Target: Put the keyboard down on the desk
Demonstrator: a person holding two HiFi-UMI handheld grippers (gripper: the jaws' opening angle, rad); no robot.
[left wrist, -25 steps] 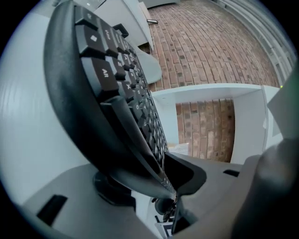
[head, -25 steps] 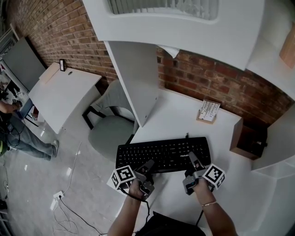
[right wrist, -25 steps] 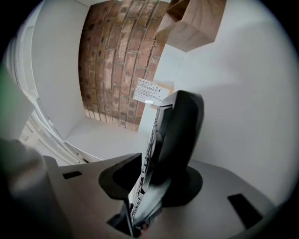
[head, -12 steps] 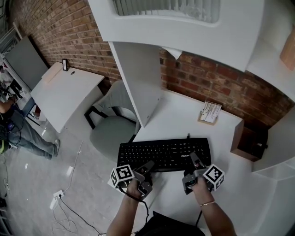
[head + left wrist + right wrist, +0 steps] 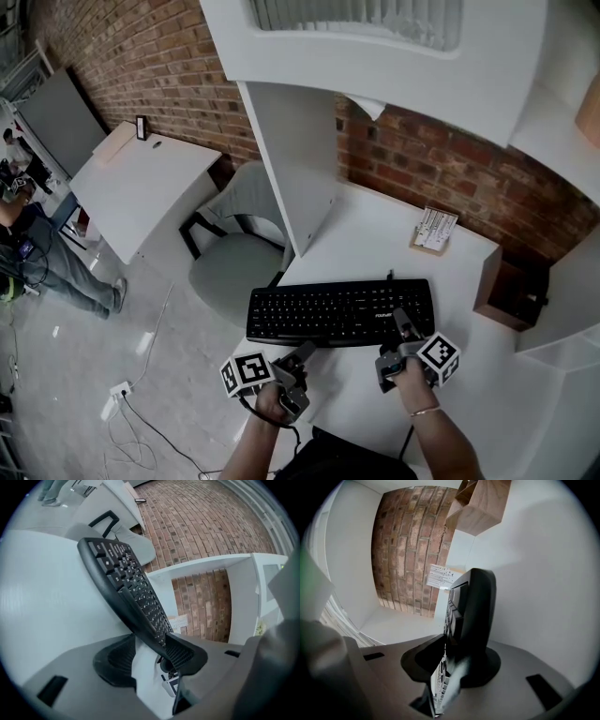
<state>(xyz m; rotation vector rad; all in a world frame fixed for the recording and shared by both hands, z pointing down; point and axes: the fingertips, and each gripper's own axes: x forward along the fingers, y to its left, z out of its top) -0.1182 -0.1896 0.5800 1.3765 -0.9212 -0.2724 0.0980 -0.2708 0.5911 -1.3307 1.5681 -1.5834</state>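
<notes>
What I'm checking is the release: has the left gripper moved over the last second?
Yes. Measured against the keyboard lying on the desk, the left gripper has backed away, toward the view's bottom edge; its open jaws now only straddle the near rim.

Bright, even light — fisheye edges, soft shadows

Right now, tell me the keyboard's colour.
The keyboard is black; head view shows it best.
</notes>
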